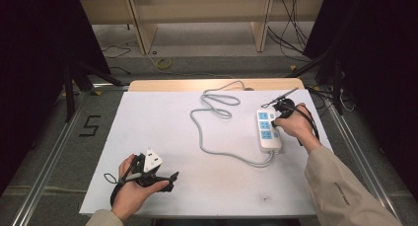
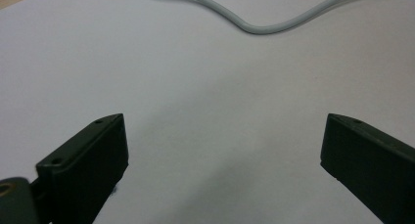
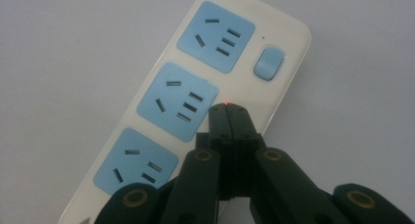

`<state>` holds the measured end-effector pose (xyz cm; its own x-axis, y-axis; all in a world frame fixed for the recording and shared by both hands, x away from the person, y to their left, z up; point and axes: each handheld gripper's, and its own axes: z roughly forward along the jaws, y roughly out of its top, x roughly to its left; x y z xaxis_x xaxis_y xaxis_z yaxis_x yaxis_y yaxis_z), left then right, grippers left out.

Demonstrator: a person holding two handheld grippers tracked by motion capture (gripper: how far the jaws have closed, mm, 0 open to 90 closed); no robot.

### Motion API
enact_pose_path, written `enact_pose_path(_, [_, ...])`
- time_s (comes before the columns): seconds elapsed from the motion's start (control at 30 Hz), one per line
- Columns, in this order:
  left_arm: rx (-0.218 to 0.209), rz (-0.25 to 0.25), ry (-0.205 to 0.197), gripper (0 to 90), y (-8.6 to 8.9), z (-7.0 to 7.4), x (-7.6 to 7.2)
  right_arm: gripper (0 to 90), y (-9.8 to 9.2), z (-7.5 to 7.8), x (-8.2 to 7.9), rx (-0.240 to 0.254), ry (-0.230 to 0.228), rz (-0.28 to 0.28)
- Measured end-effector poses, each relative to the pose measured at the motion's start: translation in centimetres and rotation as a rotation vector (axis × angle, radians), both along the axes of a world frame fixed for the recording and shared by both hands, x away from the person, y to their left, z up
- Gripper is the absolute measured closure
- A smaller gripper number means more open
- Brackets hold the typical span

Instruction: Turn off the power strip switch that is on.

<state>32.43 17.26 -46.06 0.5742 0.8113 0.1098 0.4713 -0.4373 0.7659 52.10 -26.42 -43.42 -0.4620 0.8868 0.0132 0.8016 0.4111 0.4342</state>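
The right gripper, jaws closed on nothing, rests its tips on the power strip at the table's right side, apparently to press it, while the left gripper waits open.

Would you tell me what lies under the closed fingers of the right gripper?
Under the right gripper, fingers shut and empty, lies the white power strip with three blue sockets and a blue switch. The gripper covers part of the strip's near end.
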Motion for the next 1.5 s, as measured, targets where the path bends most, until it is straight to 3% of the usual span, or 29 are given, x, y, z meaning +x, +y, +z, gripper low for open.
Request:
enact_pose_path(0.3, [0.001,0.000,0.002,3.2,0.00,0.00,0.02,90.0,0.23,-0.04,0.05,-0.002,-0.031,0.003])
enact_pose_path(1.03, [0.002,-0.002,0.004,3.2,-0.04,-0.02,-0.04,90.0,0.47,0.04,0.36,-0.035,0.006,0.010])
enact_pose_path(1.5, [0.003,-0.004,0.004,3.2,-0.07,-0.03,-0.03,90.0,0.38,0.04,0.49,-0.028,0.017,0.009])
